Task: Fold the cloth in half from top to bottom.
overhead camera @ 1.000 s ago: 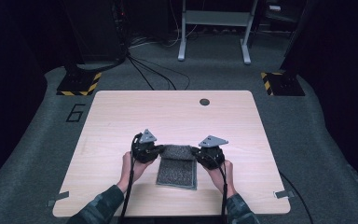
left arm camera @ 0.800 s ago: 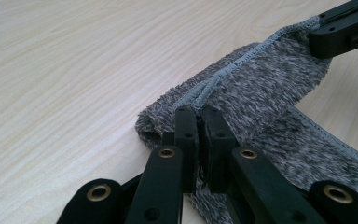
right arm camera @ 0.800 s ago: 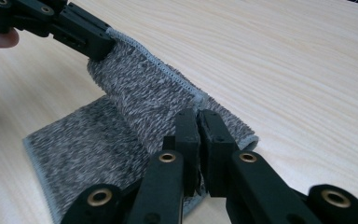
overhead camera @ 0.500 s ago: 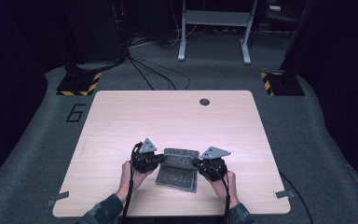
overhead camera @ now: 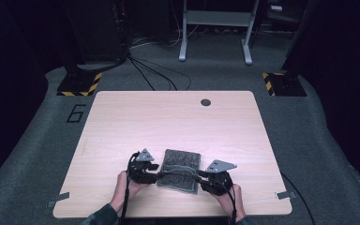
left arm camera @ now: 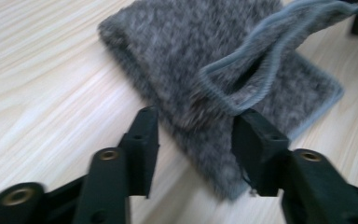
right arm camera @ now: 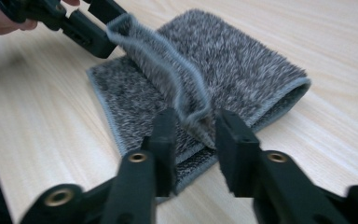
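You're letting go now: both the left hand-held gripper [left arm camera: 193, 135] and right hand-held gripper [right arm camera: 193, 130] have just been opening, dropping the folded towel [overhead camera: 180, 169] onto the tabletop's [overhead camera: 178, 122] near edge. Fold's looking basically done.

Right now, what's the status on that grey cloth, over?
Left gripper and right gripper: jaws just opening, cloth edge loose between them. Folded grey cloth down on the table. Nothing in the way.
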Demonstrator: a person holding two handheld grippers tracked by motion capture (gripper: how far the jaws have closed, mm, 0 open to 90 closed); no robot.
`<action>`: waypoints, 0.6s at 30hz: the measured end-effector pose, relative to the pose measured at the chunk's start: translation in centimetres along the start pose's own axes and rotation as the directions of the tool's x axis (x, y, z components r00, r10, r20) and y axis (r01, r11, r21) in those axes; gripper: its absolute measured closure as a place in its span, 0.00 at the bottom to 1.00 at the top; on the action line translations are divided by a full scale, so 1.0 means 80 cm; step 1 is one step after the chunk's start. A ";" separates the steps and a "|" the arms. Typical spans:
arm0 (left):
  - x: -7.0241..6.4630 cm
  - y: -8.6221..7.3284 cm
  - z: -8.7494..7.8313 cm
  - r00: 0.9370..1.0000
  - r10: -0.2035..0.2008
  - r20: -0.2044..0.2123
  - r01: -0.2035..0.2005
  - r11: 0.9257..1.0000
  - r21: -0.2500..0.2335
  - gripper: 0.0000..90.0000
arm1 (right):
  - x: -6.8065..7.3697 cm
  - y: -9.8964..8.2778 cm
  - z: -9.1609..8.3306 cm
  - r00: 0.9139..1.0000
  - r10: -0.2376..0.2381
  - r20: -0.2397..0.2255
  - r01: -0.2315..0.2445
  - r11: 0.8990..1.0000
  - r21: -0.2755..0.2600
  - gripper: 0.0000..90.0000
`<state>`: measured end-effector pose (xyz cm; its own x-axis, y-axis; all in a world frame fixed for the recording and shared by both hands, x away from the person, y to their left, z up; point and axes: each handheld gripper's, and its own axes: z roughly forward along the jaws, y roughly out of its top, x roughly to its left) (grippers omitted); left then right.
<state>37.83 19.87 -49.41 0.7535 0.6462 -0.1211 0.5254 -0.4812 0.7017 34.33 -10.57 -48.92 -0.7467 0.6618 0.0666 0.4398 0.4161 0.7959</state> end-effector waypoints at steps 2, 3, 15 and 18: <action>0.000 -0.003 -0.013 1.000 -0.007 -0.021 0.006 1.000 -0.026 0.48 | -0.002 0.000 -0.010 1.000 0.001 -0.021 -0.002 1.000 -0.030 0.68; 0.002 -0.003 -0.019 0.999 -0.017 -0.029 0.015 0.999 -0.038 0.45 | -0.003 0.000 -0.014 1.000 0.012 -0.017 -0.013 0.999 -0.042 0.65; 0.018 0.033 0.013 0.997 -0.017 -0.072 0.018 1.000 0.021 0.28 | -0.021 0.018 0.013 0.980 0.169 0.107 -0.176 0.983 0.052 0.39; 0.011 0.029 0.030 0.998 0.012 -0.065 -0.007 0.997 0.073 0.26 | -0.017 0.017 0.024 0.977 0.180 0.119 -0.190 0.978 0.083 0.34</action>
<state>40.66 17.94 -49.58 0.7326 0.6774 -0.0669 0.5476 -0.5281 0.6491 36.89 -9.69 -49.05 -0.5910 0.7950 0.1367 0.6134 0.3329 0.7162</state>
